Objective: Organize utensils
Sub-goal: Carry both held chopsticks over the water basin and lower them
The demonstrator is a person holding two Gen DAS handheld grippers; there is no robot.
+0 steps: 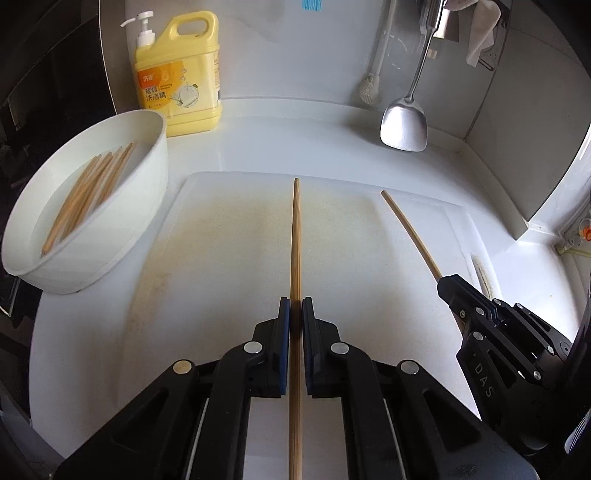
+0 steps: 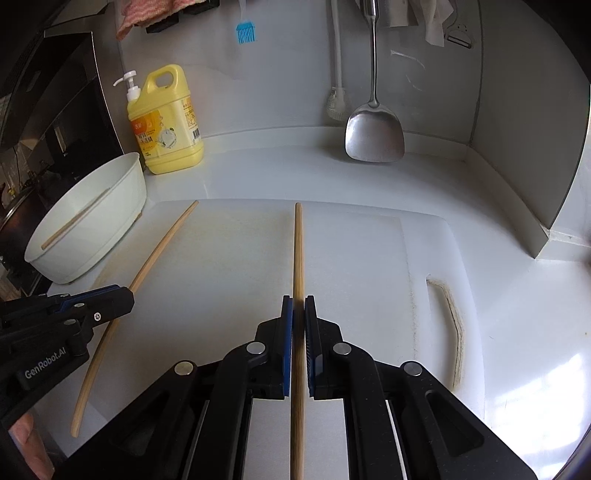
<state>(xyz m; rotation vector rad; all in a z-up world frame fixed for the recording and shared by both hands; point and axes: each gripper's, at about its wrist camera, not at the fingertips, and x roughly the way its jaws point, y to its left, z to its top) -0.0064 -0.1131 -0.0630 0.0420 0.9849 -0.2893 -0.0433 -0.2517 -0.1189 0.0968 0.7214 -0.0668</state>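
My left gripper (image 1: 295,306) is shut on a wooden chopstick (image 1: 296,236) that points forward over the white cutting board (image 1: 221,236). My right gripper (image 2: 298,304) is shut on a second chopstick (image 2: 298,247), also pointing forward over the board (image 2: 369,258). In the left wrist view the right gripper (image 1: 448,282) shows at the right with its chopstick (image 1: 410,229). In the right wrist view the left gripper (image 2: 123,295) shows at the left with its chopstick (image 2: 147,266). A white bowl (image 1: 140,206) at the left holds several chopsticks (image 1: 88,192); it also shows in the right wrist view (image 2: 110,229).
A yellow dish-soap bottle (image 1: 181,81) stands behind the bowl by the wall. A steel spatula (image 1: 404,125) and a white brush (image 1: 369,88) hang at the back wall. A blue brush (image 2: 245,31) hangs higher up. A dark stove area (image 2: 48,110) lies at the left.
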